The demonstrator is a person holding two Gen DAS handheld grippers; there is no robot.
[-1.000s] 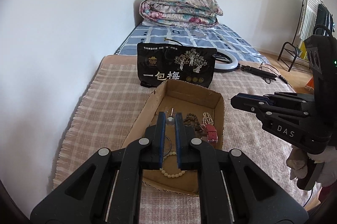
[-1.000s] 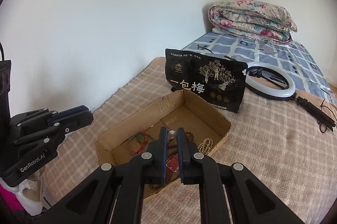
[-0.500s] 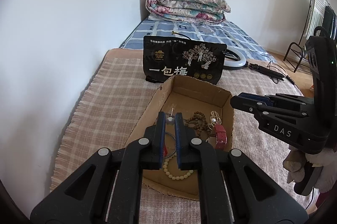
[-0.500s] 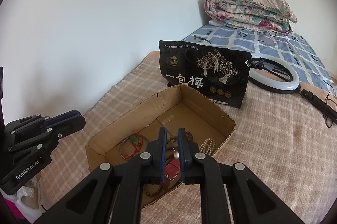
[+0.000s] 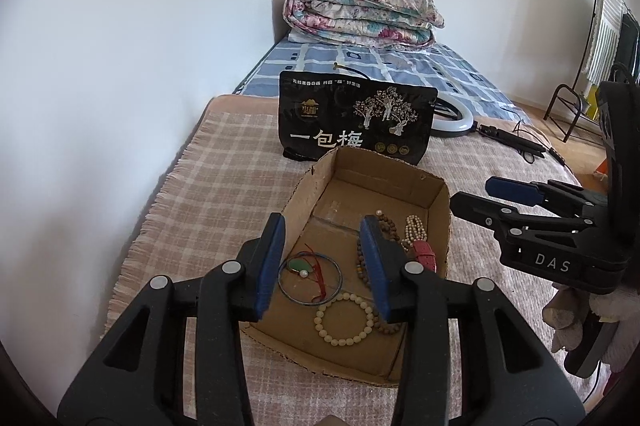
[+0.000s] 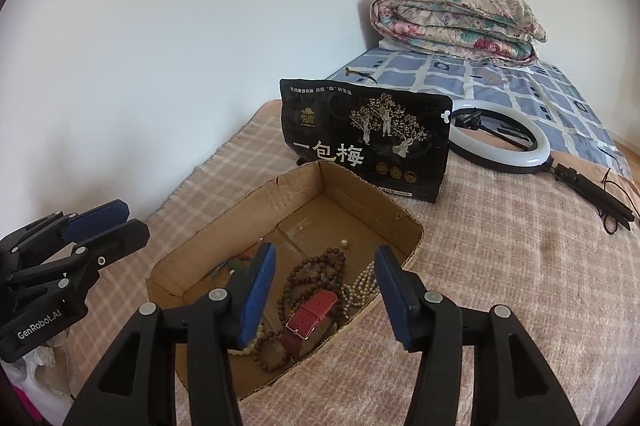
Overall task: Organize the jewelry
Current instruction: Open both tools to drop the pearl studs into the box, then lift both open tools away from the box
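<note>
An open cardboard box (image 5: 439, 209) (image 6: 412, 226) lies on the checked blanket and holds jewelry. In it are a thin blue bangle with a green pendant and a pearl (image 5: 310, 276), a cream bead bracelet (image 5: 344, 318), brown wooden beads (image 6: 316, 272), a pearl string (image 5: 416, 228) and a red strap (image 6: 310, 314). My left gripper (image 5: 322, 262) is open and empty, above the box's near left part. My right gripper (image 6: 322, 284) is open and empty, above the box's near right part, over the red strap.
A black snack bag (image 5: 356, 121) stands upright behind the box. A white ring light (image 6: 500, 145) with its stand lies behind it to the right. A folded floral quilt (image 5: 360, 11) lies at the far end. The wall runs along the left. A clothes rack (image 5: 600, 33) stands at the right.
Both grippers were shut, each on a small pearl-like piece, and are now open and empty. A pearl now lies in the blue bangle and another near the box's back.
</note>
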